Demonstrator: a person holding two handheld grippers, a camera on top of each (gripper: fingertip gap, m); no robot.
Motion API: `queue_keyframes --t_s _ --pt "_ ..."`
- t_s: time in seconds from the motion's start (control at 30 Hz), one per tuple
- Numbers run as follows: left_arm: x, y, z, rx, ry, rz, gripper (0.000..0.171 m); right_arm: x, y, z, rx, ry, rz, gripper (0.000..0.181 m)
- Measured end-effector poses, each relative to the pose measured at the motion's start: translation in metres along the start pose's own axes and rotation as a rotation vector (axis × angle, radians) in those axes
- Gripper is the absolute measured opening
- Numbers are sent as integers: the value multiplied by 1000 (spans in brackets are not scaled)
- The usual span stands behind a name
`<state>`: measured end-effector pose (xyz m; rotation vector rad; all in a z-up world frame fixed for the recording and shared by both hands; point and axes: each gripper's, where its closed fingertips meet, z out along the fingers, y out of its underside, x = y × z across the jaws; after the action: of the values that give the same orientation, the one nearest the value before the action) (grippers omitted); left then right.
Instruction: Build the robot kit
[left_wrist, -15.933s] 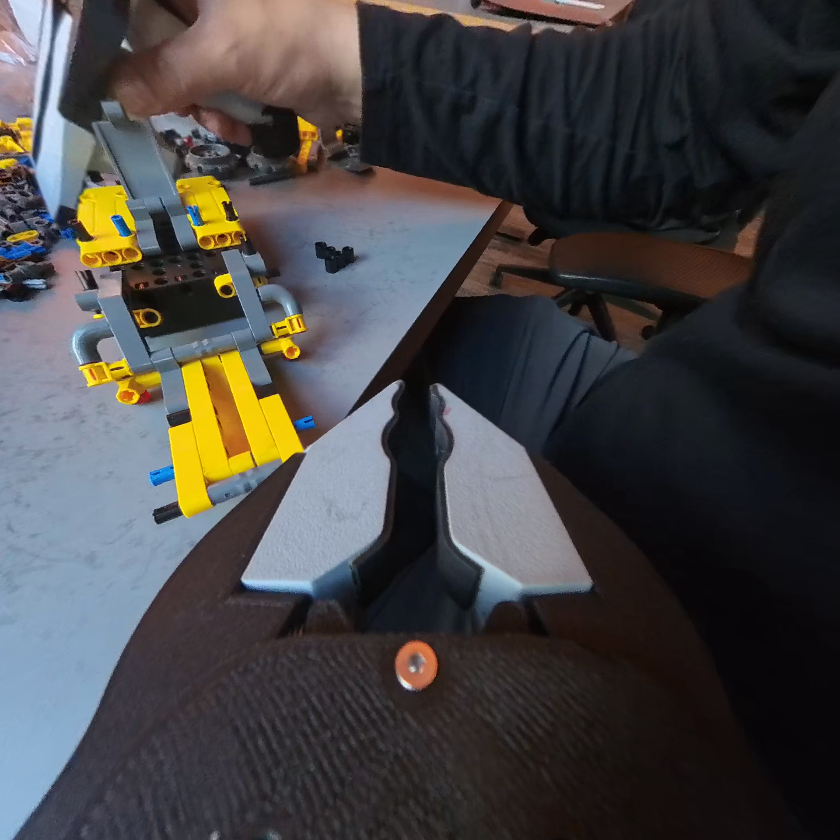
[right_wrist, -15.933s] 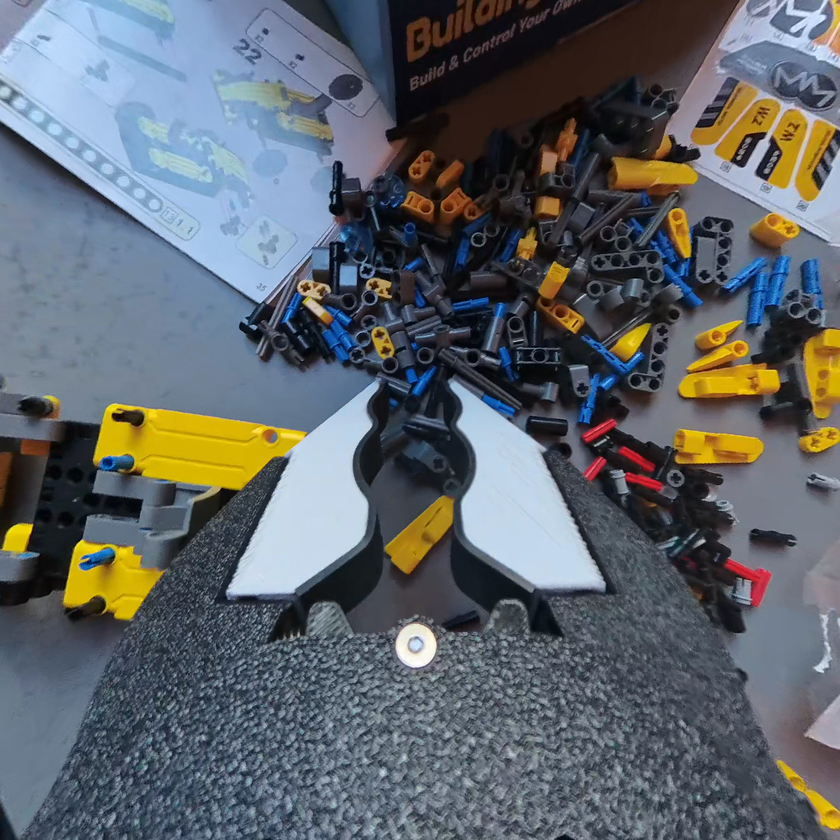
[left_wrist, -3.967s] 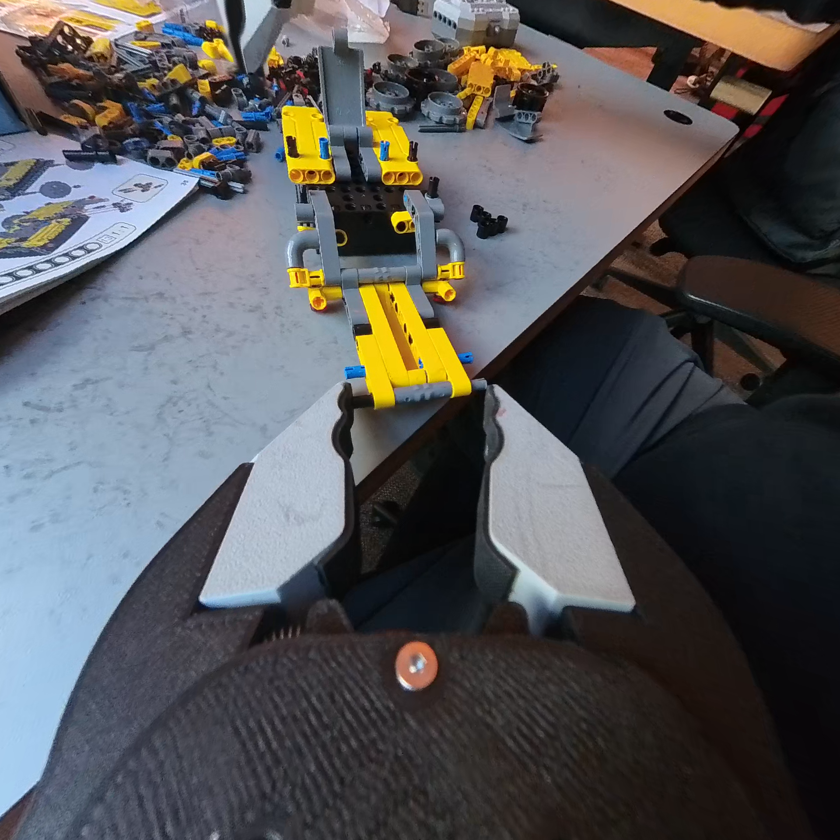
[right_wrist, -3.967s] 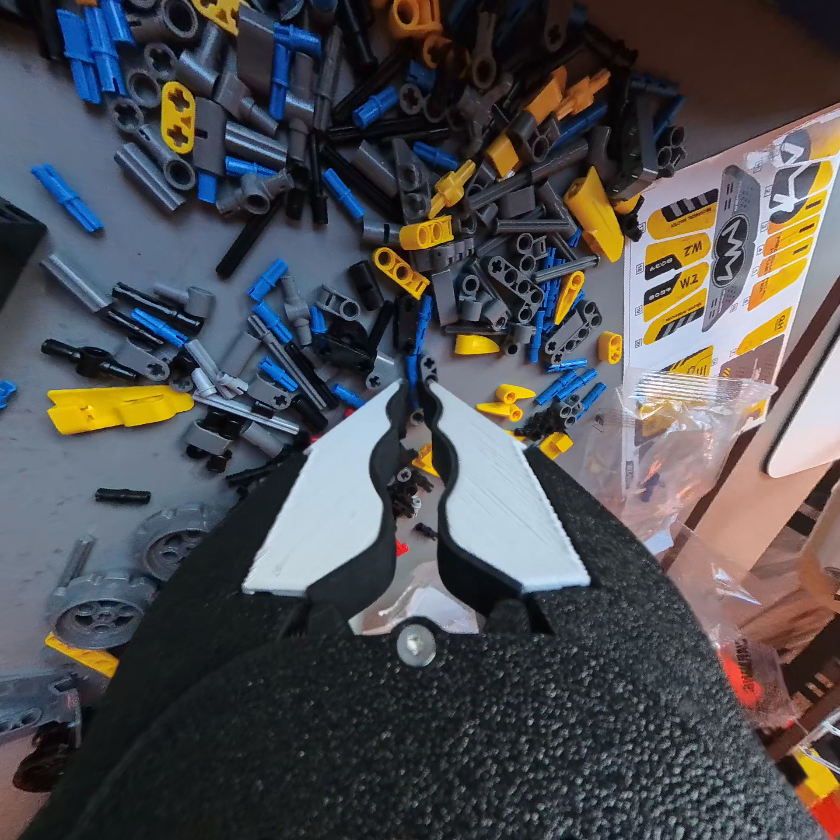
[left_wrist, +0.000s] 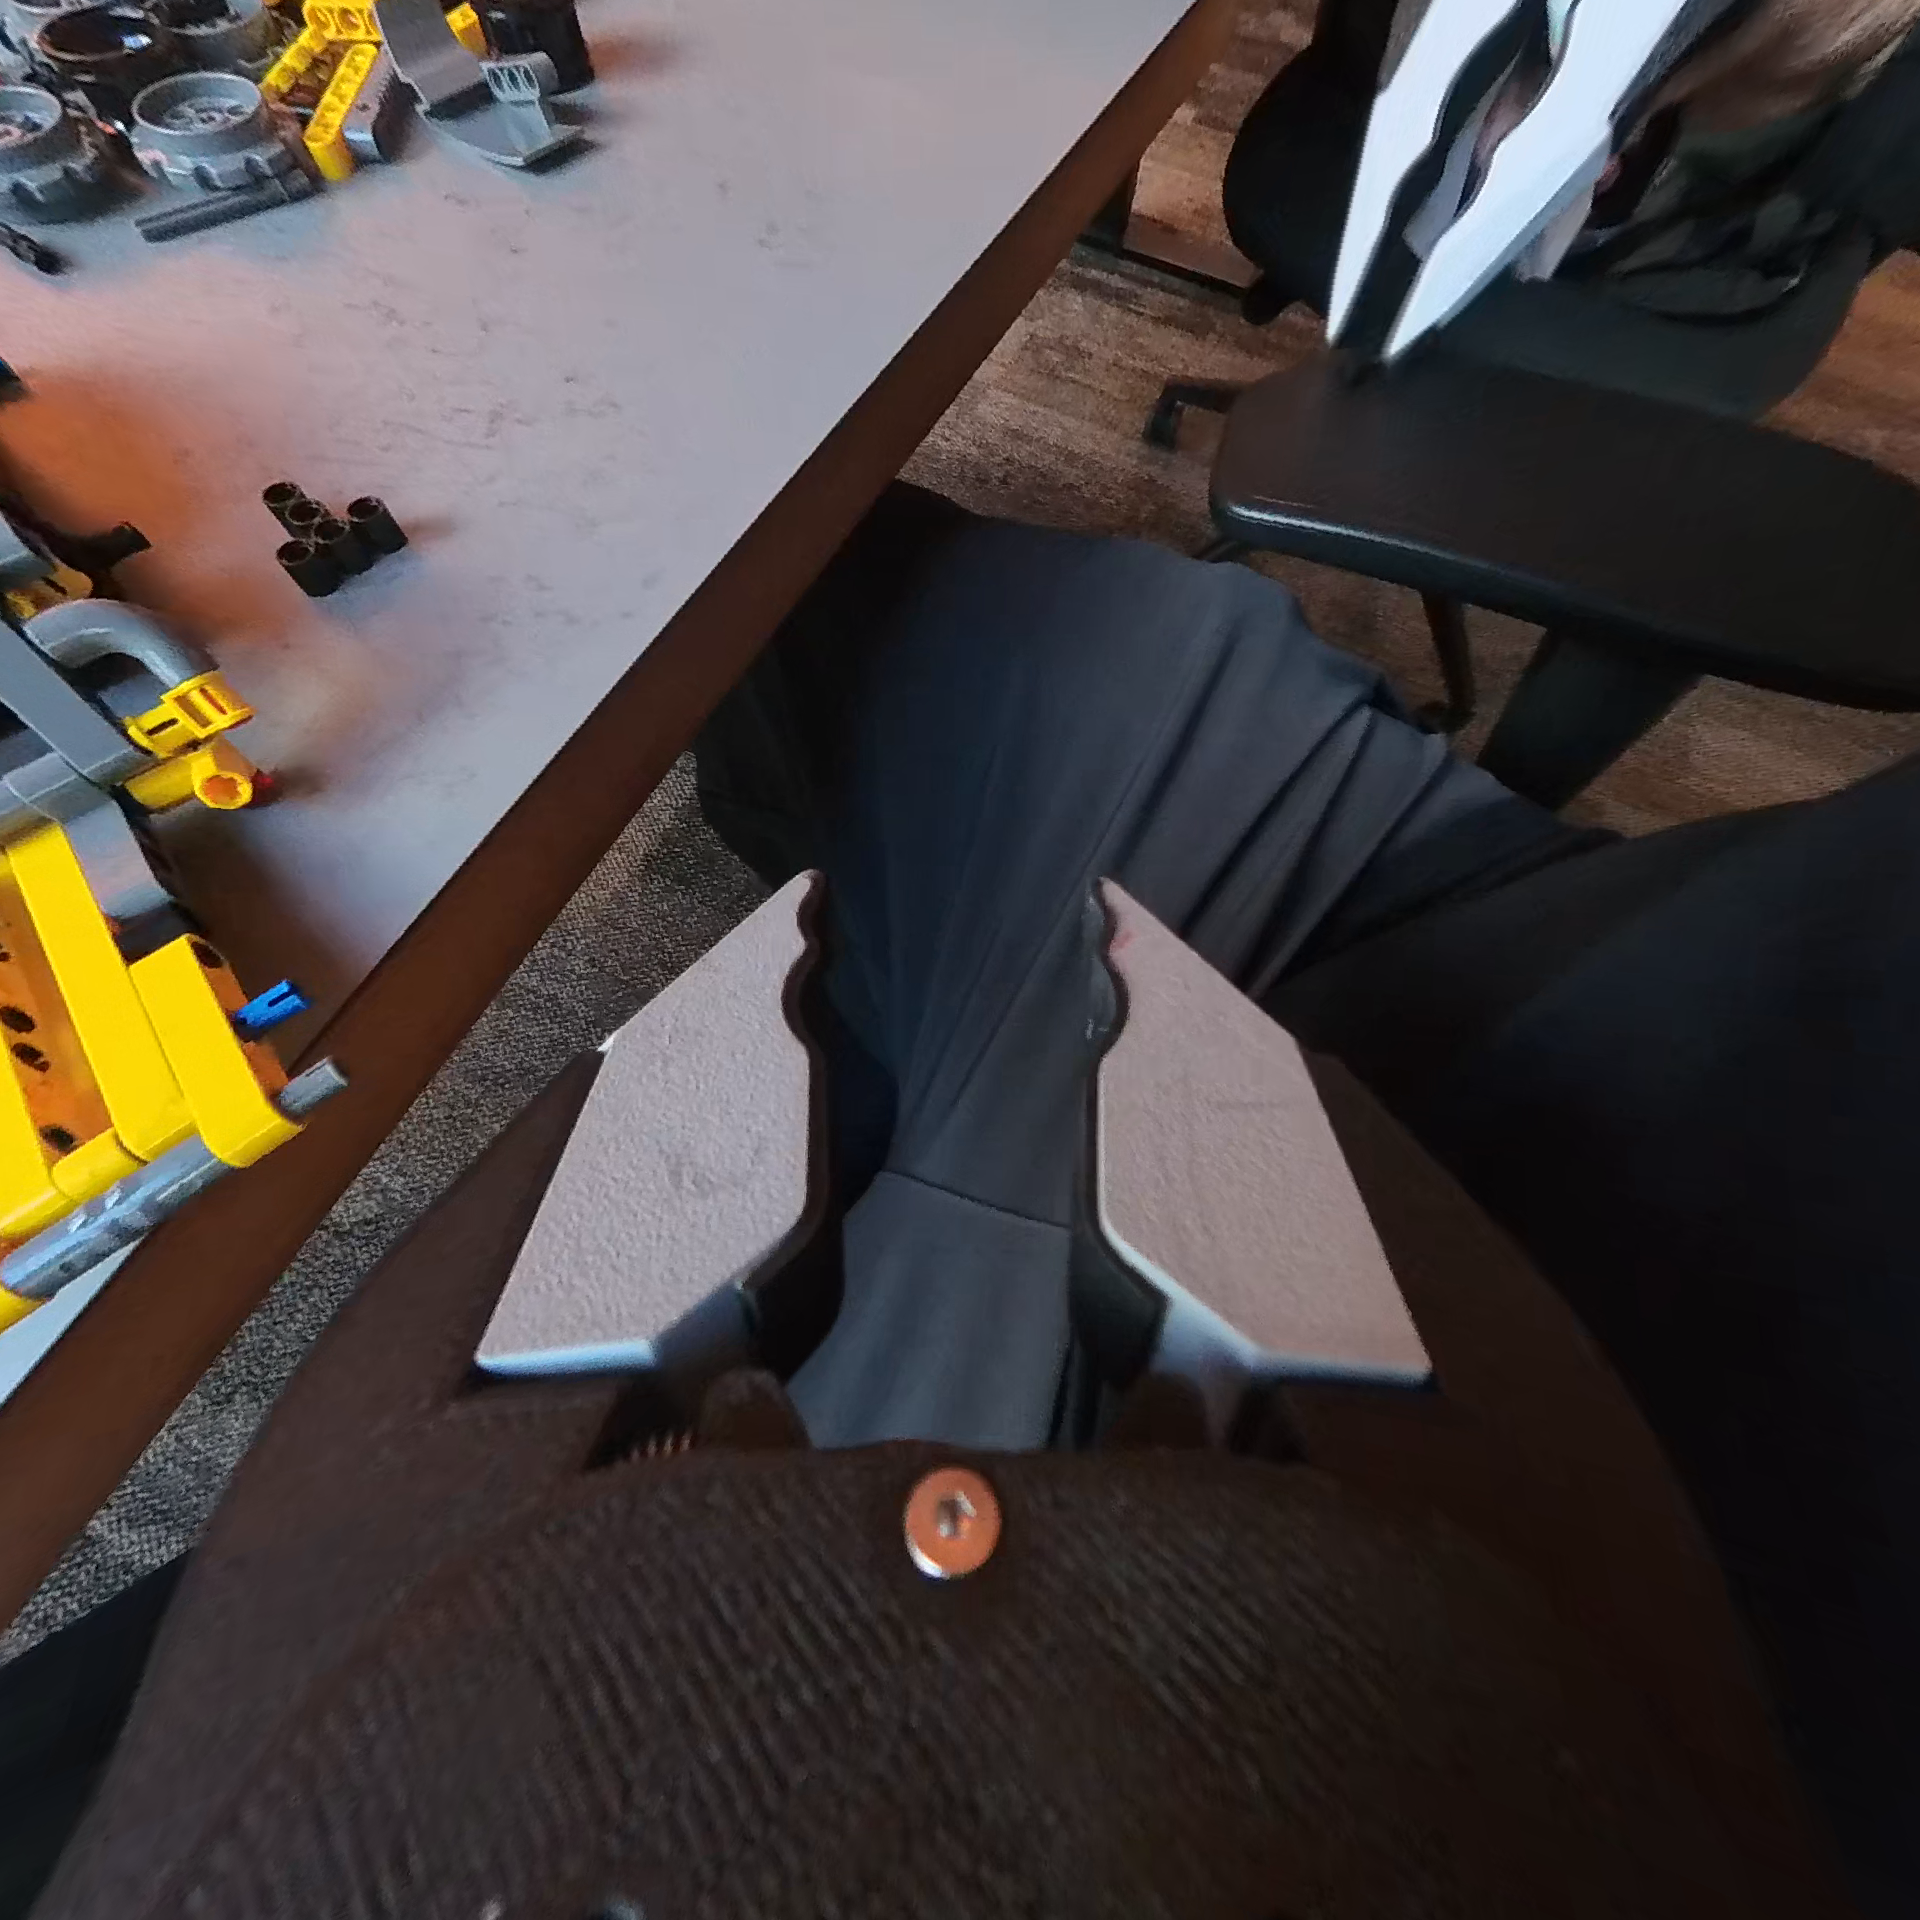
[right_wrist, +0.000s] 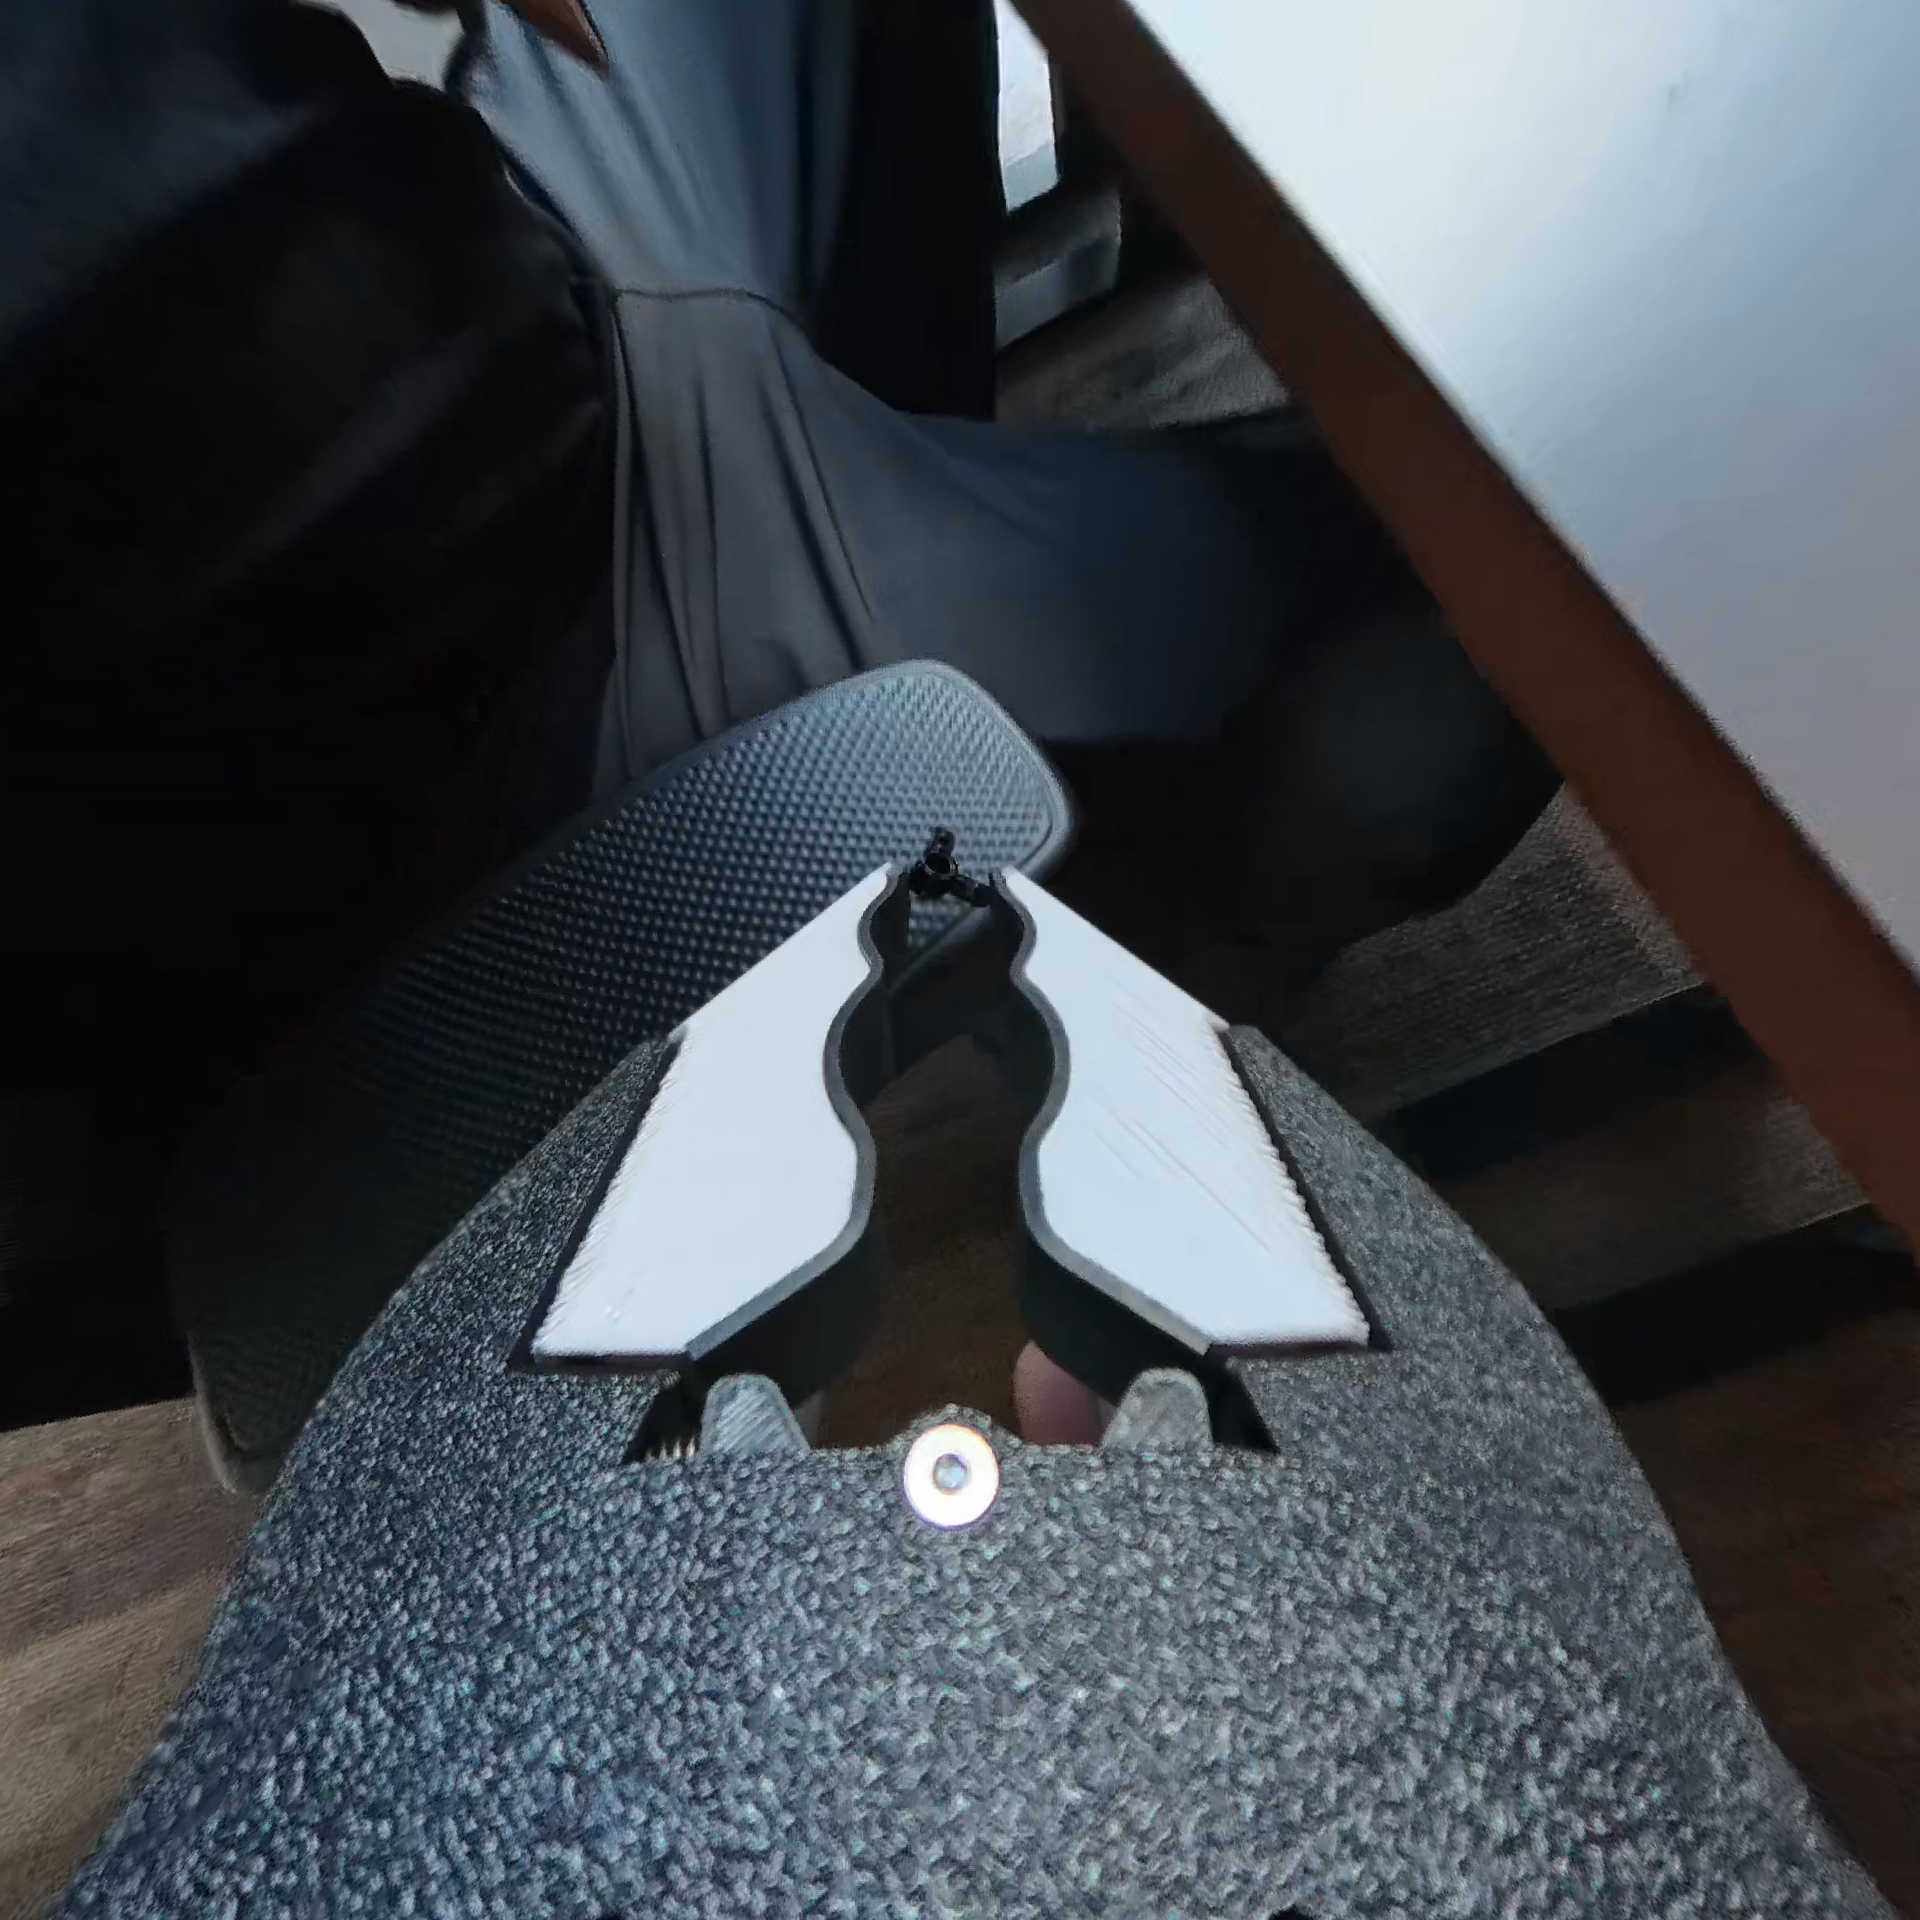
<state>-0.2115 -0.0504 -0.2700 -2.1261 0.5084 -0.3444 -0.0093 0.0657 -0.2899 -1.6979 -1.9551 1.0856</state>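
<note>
1. Black connector piece (right_wrist: 940, 868): found pinched at the very tips of the right gripper (right_wrist: 943, 881), off the tabletop (left_wrist: 623, 312) and just above a textured black armrest (right_wrist: 831, 790). Its exact form could not be confirmed, being small and dark against the armrest; it appeared to be a pronged plastic fitting.
2. Right gripper: fingers drawn nearly together, clamped on the piece at the tips only, with the wider hollow behind the tips empty.
3. Left gripper (left_wrist: 961, 894): fingers well apart and holding nothing, hanging over a grey trouser leg (left_wrist: 1039, 727) beside the brown tabletop edge, touching neither.
4. Handling, as judged: the piece looked light, stiff and smooth, so liable to twist or slip from so narrow a purchase. A hold across its central body, not a prong, would be the sounder one.
5. Surroundings: on the tabletop lay a cluster of black connectors (left_wrist: 332, 535), a yellow and grey brick assembly (left_wrist: 104, 1039) at the near edge, and grey wheel hubs (left_wrist: 197, 120) at the far end. All were well apart from both grippers. Carpet (left_wrist: 1039, 416) lay below.
</note>
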Motion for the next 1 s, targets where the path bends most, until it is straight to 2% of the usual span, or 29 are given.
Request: queue_keyframes --t_s 0.1,0.2,0.27,0.3,0.37,0.43,0.53,0.57,0.67,0.8,0.9,1.0 --pt "-2 0 0 0 -3 -12 45 13 -44 -15 126 37 -31 15" --pt "-2 -2 -1 5 -14 -12 44 35 -127 -32 320 113 -137 16" --pt "-2 -1 0 3 -18 -13 44 61 -170 -22 346 157 -151 16" --pt "-1 -1 1 1 -17 -14 44 80 -178 -7 290 182 -150 15" --pt "0 -2 2 6 -19 -11 44 132 -169 30 97 312 -169 16" --pt "0 -5 1 16 -26 -7 44 156 -151 56 -66 342 -185 18" --pt "-2 -2 -2 30 -32 -15 44 157 -153 59 -101 374 -213 46" --pt "-2 2 -2 26 -27 -26 44 159 -155 53 -92 404 -216 50" --pt "-1 11 3 2 1 -53 43 165 -156 28 -77 490 -205 38" --pt "-1 8 2 6 1 -32 43 148 -144 -33 -5 587 -148 38" --pt "6 11 4 -19 33 -36 43 120 -114 -85 20 645 -83 38" --pt "17 20 10 -80 70 -1 43 97 -60 -132 -44 737 -42 38"
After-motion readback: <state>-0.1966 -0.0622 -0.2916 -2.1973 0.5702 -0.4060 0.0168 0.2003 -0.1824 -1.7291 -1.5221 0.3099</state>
